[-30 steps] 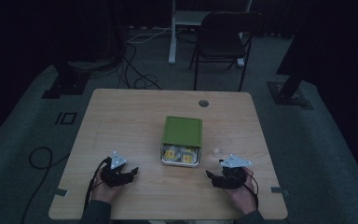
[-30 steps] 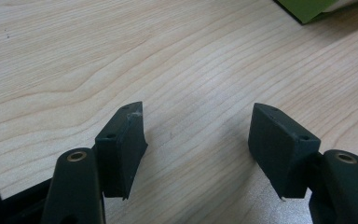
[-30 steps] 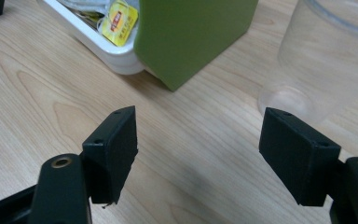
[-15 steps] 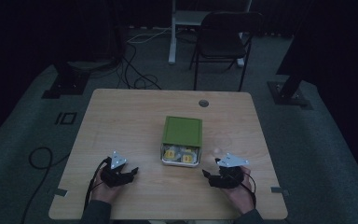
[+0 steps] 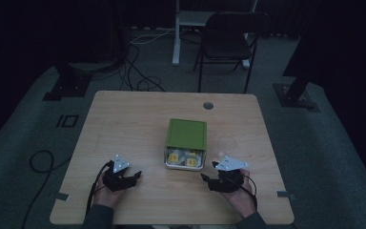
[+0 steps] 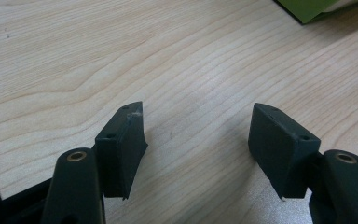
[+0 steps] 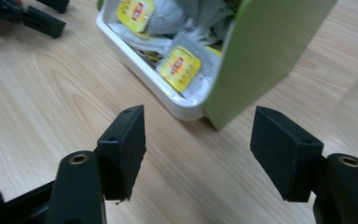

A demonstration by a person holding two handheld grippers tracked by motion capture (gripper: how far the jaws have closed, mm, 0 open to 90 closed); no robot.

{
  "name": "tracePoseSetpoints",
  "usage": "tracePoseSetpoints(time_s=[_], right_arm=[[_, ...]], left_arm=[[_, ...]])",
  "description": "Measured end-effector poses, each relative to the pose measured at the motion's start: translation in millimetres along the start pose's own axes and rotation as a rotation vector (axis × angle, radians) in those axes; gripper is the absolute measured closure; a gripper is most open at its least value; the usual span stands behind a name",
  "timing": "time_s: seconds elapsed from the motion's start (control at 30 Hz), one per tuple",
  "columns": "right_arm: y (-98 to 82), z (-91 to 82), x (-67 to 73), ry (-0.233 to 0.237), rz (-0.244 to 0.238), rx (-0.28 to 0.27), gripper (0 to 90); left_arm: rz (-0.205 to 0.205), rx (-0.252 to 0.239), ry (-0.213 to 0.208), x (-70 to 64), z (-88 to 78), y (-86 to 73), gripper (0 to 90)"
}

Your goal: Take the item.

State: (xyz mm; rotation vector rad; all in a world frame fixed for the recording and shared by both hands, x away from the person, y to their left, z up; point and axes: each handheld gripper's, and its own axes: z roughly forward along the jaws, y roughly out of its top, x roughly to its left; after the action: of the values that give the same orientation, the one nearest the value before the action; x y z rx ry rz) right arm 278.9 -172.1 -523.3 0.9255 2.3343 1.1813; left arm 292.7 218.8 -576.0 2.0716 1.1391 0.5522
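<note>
The tea box point(image 7: 186, 56) lies on the bench point(image 5: 133, 124), just ahead of the right hand-held gripper point(image 7: 198, 154), whose empty jaws have just been closing, still apart. The green lid point(image 7: 265, 51) hides the box's far part.

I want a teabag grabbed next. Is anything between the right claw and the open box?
Nothing visible. Bare table lies between the open right claw and the box; its green lid covers only the far part.

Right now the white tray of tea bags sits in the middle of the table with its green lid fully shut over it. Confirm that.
Not quite. The green lid is slid back, not shut: the near end of the white tray is uncovered, and the yellow-labelled tea bags lie exposed there, as the right gripper view shows. The tray does sit mid-table.
</note>
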Motion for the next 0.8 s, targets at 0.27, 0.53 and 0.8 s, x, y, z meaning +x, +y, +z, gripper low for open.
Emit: tracePoseSetpoints(time_s=[0.27,0.53,0.8], right_arm=[[7.7,2.7,5.5,0.053,-0.003,-0.021,38.3],[13.1,7.7,14.7,0.079,-0.026,-0.028,41.8],[20.8,17.8,21.0,0.103,-0.042,-0.030,48.2]], left_arm=[[0.000,0.000,0.000,0.0,0.0,0.0,37.2],[0.001,0.000,0.000,0.0,0.0,0.0,37.2],[0.000,0.000,0.000,0.0,0.0,0.0,37.2]])
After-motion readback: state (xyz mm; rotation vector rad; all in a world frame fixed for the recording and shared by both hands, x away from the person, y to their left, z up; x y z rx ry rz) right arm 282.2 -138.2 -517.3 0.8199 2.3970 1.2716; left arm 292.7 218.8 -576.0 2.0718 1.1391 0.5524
